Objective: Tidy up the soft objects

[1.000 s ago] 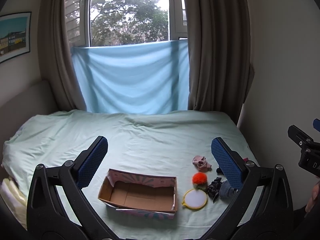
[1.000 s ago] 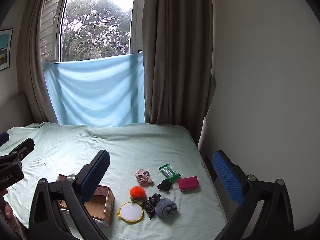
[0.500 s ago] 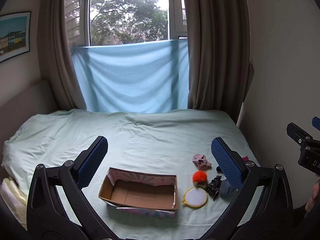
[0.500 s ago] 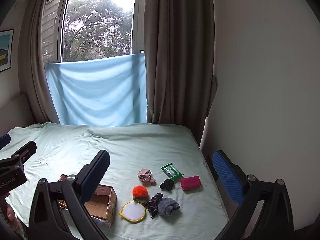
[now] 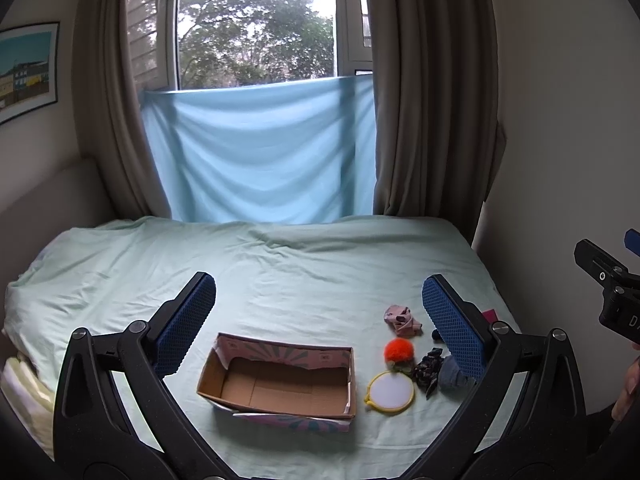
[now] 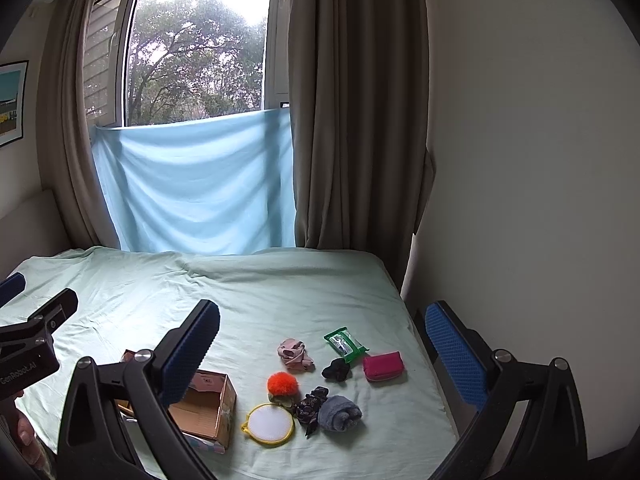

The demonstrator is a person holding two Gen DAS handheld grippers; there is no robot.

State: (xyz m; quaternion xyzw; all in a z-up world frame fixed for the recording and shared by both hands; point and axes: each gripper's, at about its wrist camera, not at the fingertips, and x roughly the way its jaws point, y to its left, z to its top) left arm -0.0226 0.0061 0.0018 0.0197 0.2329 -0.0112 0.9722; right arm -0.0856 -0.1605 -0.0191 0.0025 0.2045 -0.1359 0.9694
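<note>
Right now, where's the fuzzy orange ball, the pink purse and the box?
fuzzy orange ball (image 6: 282,384), right wrist view, middle of the fluff.
pink purse (image 6: 383,366), right wrist view, its front face.
box (image 5: 280,351), left wrist view, far wall's rim.

A bed (image 5: 280,272) covered with a pale mint-green sheet, lightly creased, fills the floor of this small room. Behind it stands a tall window (image 5: 256,28) with grey daylight and leafy trees outside; a slatted shutter (image 5: 146,24) shows at its left edge. A light blue cloth (image 5: 260,152) hangs across the window's lower part, down to the bed. Heavy brown-grey curtains (image 6: 356,112) frame both sides. The right wall (image 6: 532,140) is plain off-white. On the left wall hangs a framed picture (image 5: 26,68) of buildings under a turquoise sky. A pale padded headboard (image 5: 52,196) runs along the bed's left side.
</note>
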